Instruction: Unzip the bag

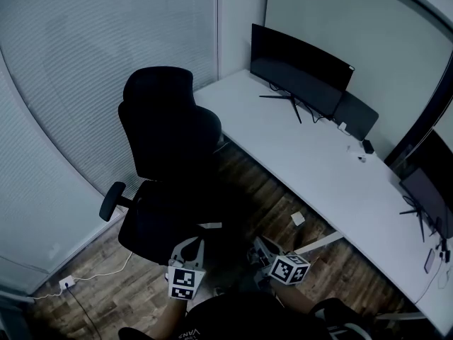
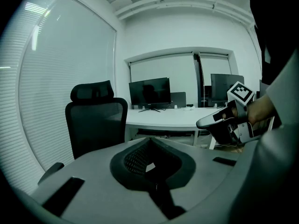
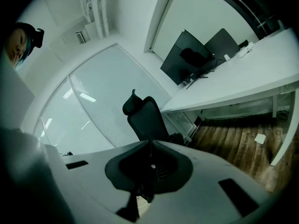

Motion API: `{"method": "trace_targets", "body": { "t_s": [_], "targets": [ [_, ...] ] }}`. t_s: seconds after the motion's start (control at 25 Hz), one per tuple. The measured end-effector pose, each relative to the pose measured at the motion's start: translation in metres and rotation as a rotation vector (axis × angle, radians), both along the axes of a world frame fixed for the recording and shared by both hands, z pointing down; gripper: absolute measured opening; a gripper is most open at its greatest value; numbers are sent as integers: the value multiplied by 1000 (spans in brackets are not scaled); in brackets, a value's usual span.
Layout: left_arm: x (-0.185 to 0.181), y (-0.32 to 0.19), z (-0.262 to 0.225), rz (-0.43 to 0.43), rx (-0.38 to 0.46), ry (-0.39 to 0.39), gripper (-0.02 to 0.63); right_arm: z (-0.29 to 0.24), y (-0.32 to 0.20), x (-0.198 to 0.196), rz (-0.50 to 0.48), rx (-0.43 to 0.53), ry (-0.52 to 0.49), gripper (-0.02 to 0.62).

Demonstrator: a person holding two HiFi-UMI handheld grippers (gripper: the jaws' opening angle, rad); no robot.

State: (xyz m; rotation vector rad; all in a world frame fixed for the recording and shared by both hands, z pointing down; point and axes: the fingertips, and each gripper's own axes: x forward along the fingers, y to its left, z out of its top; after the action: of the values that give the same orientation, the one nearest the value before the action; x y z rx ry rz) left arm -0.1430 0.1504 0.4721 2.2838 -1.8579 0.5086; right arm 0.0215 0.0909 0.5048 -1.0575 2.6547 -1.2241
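Planking of dark wood (image 1: 265, 190) covers the floor of a small office, with slatted blinds (image 1: 78, 83) closing off the left side and a plain pale wall at the far end. One long white desk (image 1: 304, 165) runs from the far corner along the right. On it I count three dark screens: one wide curved one (image 1: 301, 73) at the far end, one smaller (image 1: 356, 115) just beside it, and one (image 1: 425, 193) nearer me at the right edge. One black office chair (image 1: 166, 133) with a headrest stands left of the desk, facing me. On the floor lie one small white square (image 1: 298, 219) under the desk edge and one white cable (image 1: 99, 275) near the blinds. My left tongs (image 2: 150, 141) are closed together on nothing, and so are my right tongs (image 3: 150, 144); both sit low and near, just short of the chair seat. The bag I cannot pick out: the seat and everything around my tongs is one dark mass.
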Motion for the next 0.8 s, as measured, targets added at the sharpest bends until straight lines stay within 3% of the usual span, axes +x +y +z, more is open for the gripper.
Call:
{"method": "trace_targets", "body": {
  "t_s": [0.4, 0.8],
  "targets": [
    [-4, 29, 1, -47, 24, -5, 18, -14, 13, -19, -97, 116, 78, 46],
    [-15, 49, 1, -99, 10, 45, 18, -14, 19, -21, -88, 143, 100, 44]
  ]
}}
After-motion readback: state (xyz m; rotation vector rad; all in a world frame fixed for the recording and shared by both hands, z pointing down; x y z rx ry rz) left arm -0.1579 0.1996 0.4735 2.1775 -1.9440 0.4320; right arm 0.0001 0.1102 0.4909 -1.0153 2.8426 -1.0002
